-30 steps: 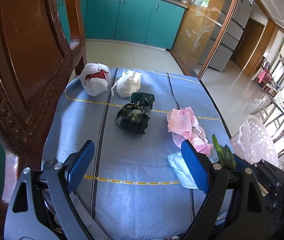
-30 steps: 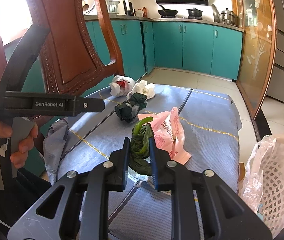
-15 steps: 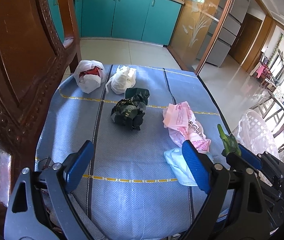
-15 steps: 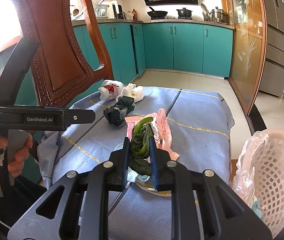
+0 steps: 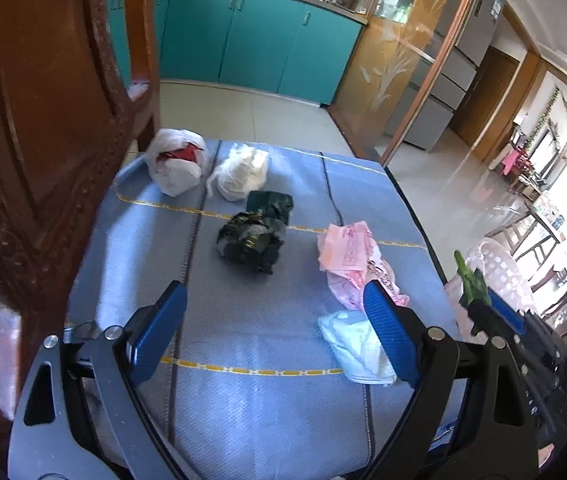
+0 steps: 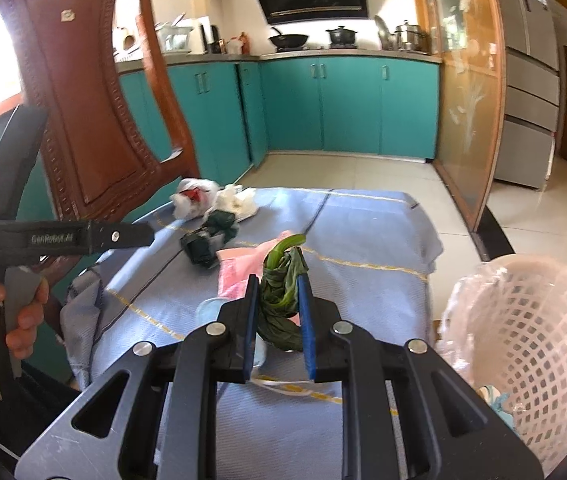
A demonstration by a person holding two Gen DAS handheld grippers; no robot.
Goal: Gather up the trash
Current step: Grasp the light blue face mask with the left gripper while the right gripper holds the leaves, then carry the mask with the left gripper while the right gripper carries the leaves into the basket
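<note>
The wilted green leaf [image 6: 281,292] is squeezed between the narrow jaws of the right gripper [image 6: 279,312] and held up off the blue cloth [image 6: 363,248], close to the white basket [image 6: 523,344], most likely so it can be dropped in there as trash. The left gripper [image 5: 271,320] is held over the counter with its jaws wide and nothing in them, perhaps ready for the next piece. Only the left view shows the white mask [image 5: 355,344] and the pink wrapper [image 5: 347,256] clearly, while the hand [image 6: 3,312] on the left gripper's handle and the inside of the basket are shown only in the right view.
</note>
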